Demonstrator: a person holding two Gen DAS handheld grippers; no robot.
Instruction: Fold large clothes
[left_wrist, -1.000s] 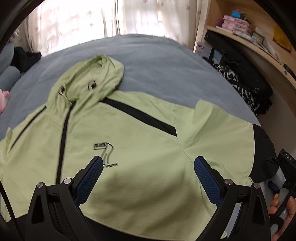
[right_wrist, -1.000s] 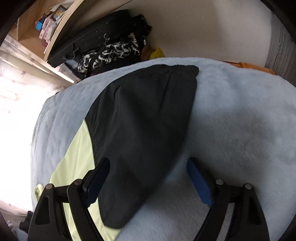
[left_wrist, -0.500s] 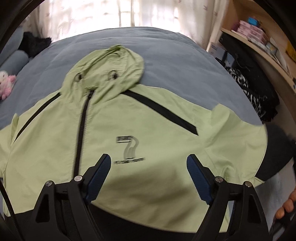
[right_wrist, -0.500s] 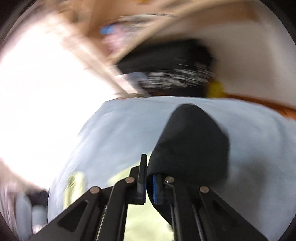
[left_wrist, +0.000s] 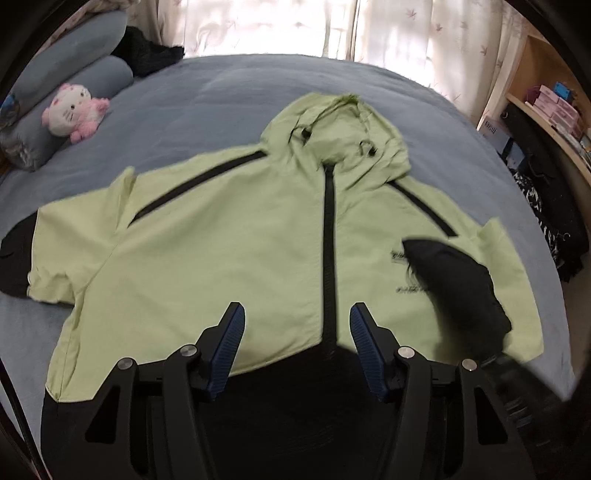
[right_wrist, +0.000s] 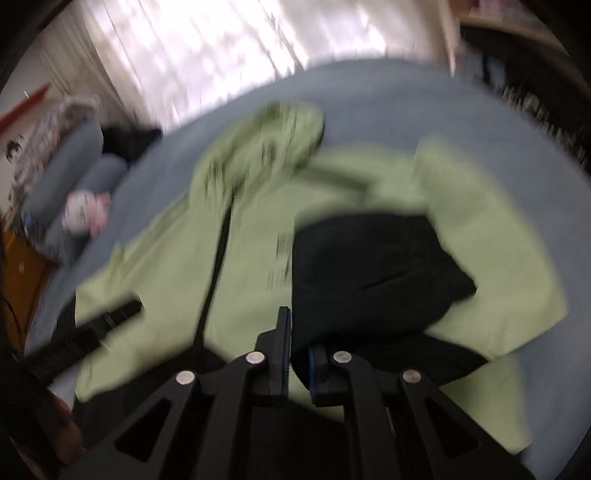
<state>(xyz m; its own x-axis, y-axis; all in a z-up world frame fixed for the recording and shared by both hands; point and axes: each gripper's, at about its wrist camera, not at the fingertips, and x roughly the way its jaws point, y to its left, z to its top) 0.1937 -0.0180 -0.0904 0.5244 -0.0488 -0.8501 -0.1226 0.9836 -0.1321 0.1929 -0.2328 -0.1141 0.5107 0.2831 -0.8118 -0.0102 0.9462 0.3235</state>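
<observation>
A light green hooded jacket (left_wrist: 229, 258) is laid front-up on a grey-blue bed (left_wrist: 221, 96), its hood (left_wrist: 343, 133) toward the far side, where a curtained window (left_wrist: 295, 26) is seen. A black zip (left_wrist: 328, 251) runs down the middle of the jacket, and a black hem band lies along its near edge. The sleeve on the left is spread outward, ending in a black cuff (left_wrist: 16, 266) at the left edge of the bed.

The black end of the right sleeve (right_wrist: 369, 266) is folded inward over the right chest panel, partly covering the printed logo (left_wrist: 400, 256). It is pinched by the right gripper (right_wrist: 299, 354), whose jaws are closed on the dark fabric at its near edge; the right wrist view is motion-blurred.

The left gripper (left_wrist: 297, 339) is held above the near hem, astride the zip line. Its jaws have just been closing but stand apart, with nothing clasped between the blue pads (left_wrist: 229, 343); whether the cloth below is touched cannot be told.

At far left, grey pillows (left_wrist: 74, 62) and a pink-and-white plush toy (left_wrist: 74, 110) are seen. At far right, a wooden shelf (left_wrist: 546, 110) with small boxes stands beside dark bags (left_wrist: 554, 206).
</observation>
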